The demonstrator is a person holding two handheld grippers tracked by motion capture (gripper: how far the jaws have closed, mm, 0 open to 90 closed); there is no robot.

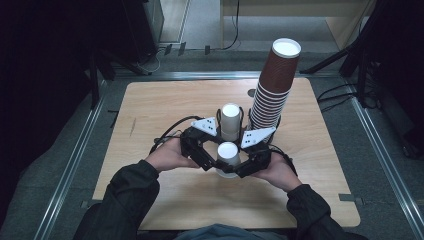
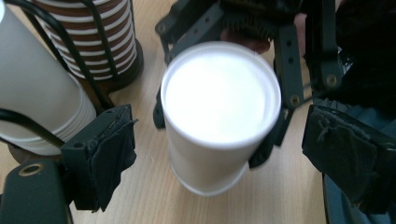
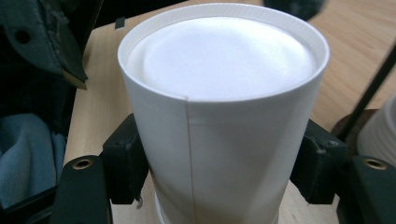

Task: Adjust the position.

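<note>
An upside-down white paper cup (image 1: 228, 159) sits between both grippers near the table's front middle. My right gripper (image 3: 220, 163) is shut on it, with one black pad pressed against each side of the cup (image 3: 219, 116). In the high view that right gripper (image 1: 246, 162) comes in from the right. My left gripper (image 1: 211, 159) reaches in from the left. Its jaws (image 2: 229, 156) are open, and both cloth-covered pads stand clear of the cup (image 2: 219, 107) between them.
Just behind the grippers a stack of white cups (image 1: 230, 121) stands in a black wire holder. A tall leaning stack of brown cups (image 1: 274, 85) rises to its right. The wooden table (image 1: 165, 110) has bare room left and front. Cables trail from both grippers.
</note>
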